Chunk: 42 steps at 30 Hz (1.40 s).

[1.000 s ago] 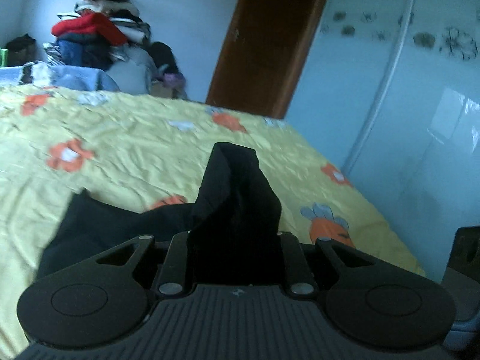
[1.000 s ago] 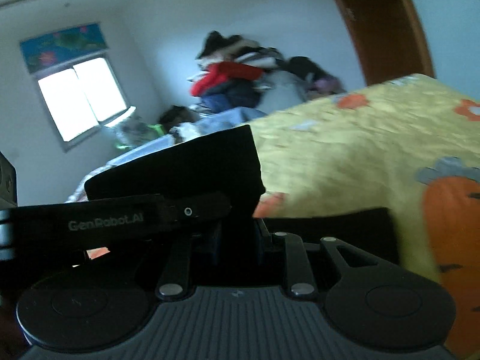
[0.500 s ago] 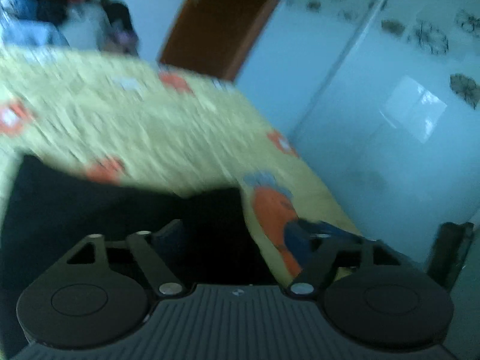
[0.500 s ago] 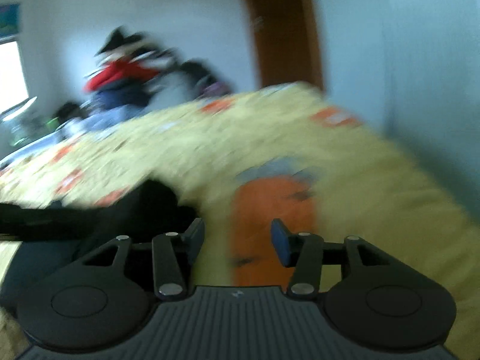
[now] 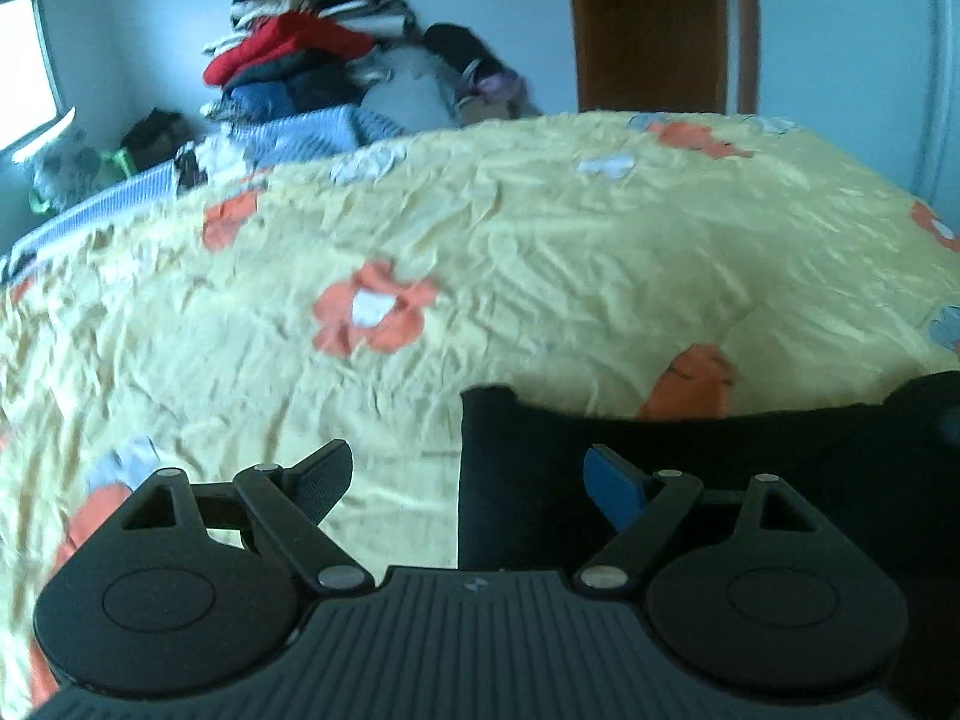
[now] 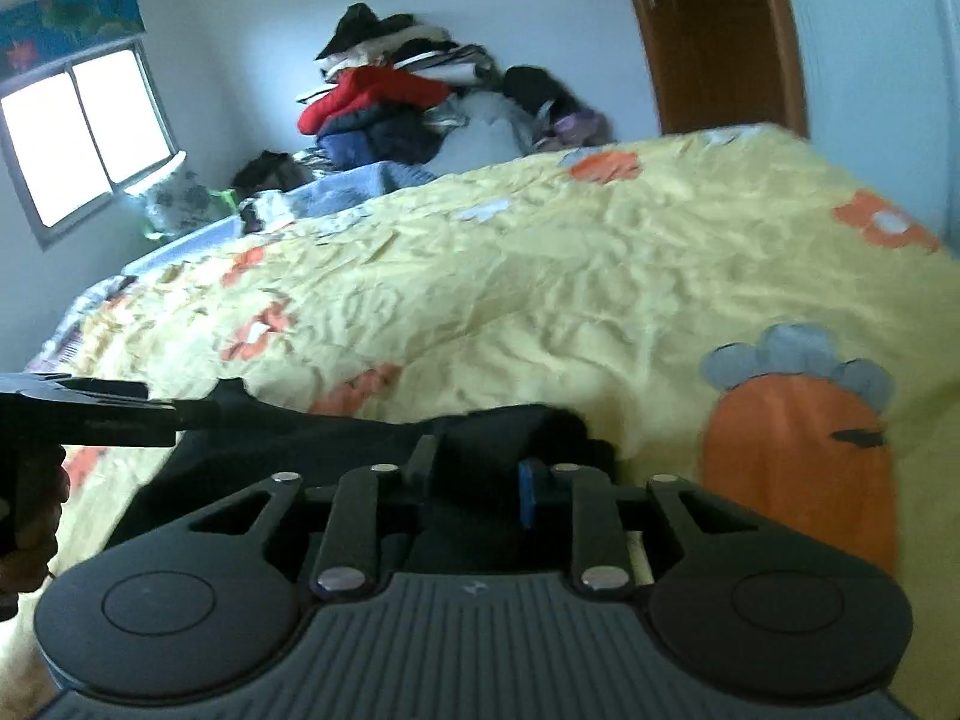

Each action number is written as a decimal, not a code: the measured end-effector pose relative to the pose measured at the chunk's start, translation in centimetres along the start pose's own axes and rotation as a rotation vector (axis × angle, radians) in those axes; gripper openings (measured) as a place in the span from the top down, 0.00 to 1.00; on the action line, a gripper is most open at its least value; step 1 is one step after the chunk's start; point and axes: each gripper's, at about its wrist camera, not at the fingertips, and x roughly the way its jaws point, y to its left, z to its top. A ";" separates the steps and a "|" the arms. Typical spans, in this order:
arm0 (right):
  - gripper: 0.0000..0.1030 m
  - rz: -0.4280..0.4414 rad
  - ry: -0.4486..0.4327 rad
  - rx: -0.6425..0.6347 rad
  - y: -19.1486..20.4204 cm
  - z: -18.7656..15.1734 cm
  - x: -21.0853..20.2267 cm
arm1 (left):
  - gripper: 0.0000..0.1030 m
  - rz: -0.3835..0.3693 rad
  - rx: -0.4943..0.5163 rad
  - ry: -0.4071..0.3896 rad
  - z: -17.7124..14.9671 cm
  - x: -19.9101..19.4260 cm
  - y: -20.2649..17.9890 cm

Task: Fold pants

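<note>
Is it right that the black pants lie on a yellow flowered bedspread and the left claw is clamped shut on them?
Not quite. The left wrist view shows the left claw wide open, gripping nothing. The black pants do lie on the yellow flowered bedspread.

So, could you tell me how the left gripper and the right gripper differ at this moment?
The left gripper has just opened wide, with only a corner of the black pants between its fingers, ungripped; the right gripper has just narrowed onto a bunch of that fabric. Both point down at the yellow bedspread.
</note>
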 end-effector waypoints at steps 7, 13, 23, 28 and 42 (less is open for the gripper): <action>0.80 -0.166 -0.035 0.019 -1.6 -0.2 -2.3 | 0.16 0.018 -0.080 -0.022 -1.0 -0.6 1.4; 0.80 0.168 -0.003 -0.150 3.2 1.1 -1.8 | 0.14 -0.030 0.004 0.009 -0.8 0.5 -1.1; 0.77 -0.015 0.051 -0.268 4.4 -0.4 -0.6 | 0.15 -0.003 -0.086 -0.061 -2.2 -2.1 1.5; 0.76 -0.004 0.094 -0.372 5.0 -3.4 -1.3 | 0.11 -0.010 0.042 -0.068 -4.5 -1.6 -0.8; 0.33 -0.074 0.099 -0.325 4.0 -5.7 -6.6 | 0.12 0.013 0.186 -0.209 -8.5 -7.8 0.6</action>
